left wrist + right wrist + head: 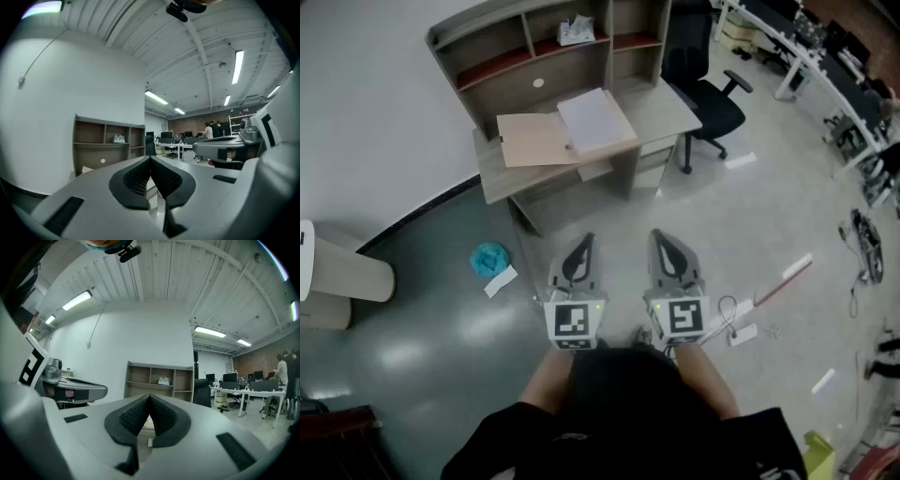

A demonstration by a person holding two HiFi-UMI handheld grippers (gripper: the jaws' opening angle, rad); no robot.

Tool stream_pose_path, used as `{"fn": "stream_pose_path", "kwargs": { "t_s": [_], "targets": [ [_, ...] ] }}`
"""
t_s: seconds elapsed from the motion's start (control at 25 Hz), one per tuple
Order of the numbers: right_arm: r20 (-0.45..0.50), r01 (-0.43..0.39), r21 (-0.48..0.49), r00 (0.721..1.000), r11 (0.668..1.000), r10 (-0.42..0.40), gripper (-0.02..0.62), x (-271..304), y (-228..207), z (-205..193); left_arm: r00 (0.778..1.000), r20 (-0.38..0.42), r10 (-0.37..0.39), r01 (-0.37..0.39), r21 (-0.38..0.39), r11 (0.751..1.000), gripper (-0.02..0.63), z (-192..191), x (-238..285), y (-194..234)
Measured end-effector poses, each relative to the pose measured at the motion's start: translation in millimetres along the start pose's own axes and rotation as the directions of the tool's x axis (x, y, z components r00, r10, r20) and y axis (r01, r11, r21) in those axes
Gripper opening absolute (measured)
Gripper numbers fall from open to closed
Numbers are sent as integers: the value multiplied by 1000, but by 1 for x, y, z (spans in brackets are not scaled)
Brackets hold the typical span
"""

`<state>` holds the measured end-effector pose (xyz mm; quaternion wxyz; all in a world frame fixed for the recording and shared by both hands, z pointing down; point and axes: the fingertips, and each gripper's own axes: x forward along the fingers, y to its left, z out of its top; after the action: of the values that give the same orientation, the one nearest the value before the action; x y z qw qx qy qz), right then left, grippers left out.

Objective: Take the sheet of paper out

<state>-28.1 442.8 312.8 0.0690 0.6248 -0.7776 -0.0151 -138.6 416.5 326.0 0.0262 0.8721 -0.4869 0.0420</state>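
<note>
Sheet of paper (594, 119) on desk (673, 105), left tool (583, 246), right tool (664, 242) level, side by side, clenched empty

Bare grey floor (750, 225) lies open up to the wooden worktop (661, 108). A black wheeled chair (712, 103) crowds its right side.

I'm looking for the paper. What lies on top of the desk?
An open tan folder lies on the desk, a white sheet on its right half. Whatever is under the sheet is covered.
</note>
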Motion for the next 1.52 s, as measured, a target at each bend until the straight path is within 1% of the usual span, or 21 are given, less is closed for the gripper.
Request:
{"fn": "stream_pose_path", "kwargs": {
  "t_s": [0.24,0.48,0.8,0.96,1.08,1.28,1.52],
  "targets": [
    [18,-7,3,1000,1000,7,15,4,25,1,1000,-12,-4,4,-17,1000,43,-8,-11,23],
    [-31,-32,-2,999,999,32,15,15,67,-15,999,-37,-7,5,-46,999,43,-22,-27,55],
    [-62,-51,-24,997,998,49,15,33,115,-23,997,-79,-19,11,-92,996,43,-52,-43,98],
    [-96,-38,-13,995,999,37,15,35,118,-34,995,-93,-41,30,-110,993,43,-65,-44,101],
    [-117,-38,-18,993,999,36,15,45,116,-43,993,-110,-48,35,-119,992,43,-74,-34,105],
    [-118,-48,-7,992,999,47,15,63,114,-48,992,-118,-49,34,-124,992,43,-78,-20,110],
    [-115,-84,4,990,996,83,15,99,108,-48,991,-134,-29,10,-137,991,43,-77,4,132]
  ]
}}
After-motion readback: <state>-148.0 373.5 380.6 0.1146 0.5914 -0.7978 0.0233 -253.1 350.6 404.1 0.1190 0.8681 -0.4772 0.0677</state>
